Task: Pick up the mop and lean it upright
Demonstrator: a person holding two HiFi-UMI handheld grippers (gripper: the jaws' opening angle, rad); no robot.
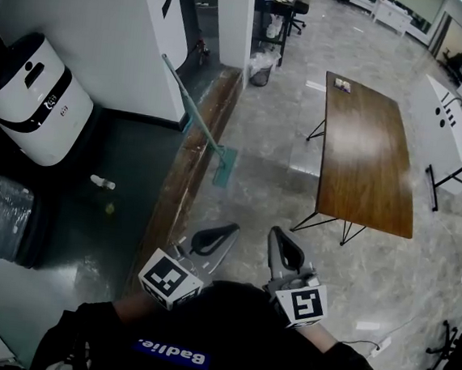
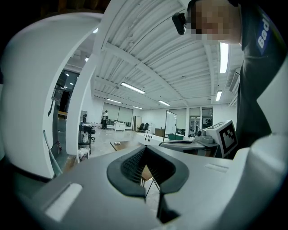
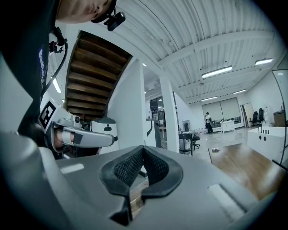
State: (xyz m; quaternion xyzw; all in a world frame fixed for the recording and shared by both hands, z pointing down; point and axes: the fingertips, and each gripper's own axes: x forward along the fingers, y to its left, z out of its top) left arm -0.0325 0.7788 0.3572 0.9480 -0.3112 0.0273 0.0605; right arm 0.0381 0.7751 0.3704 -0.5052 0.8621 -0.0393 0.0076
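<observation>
Both hands are held close to the chest, side by side, pointing level ahead. The left gripper has its jaws pressed together on nothing, and so does the right gripper. Farther off to the left, the mop leans against the white wall with its head on the floor, well apart from both.

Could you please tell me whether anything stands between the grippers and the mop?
Nothing visible does. Bare floor lies between the left gripper, the right gripper and the mop, which leans on the wall. The table stands off to the right.
</observation>
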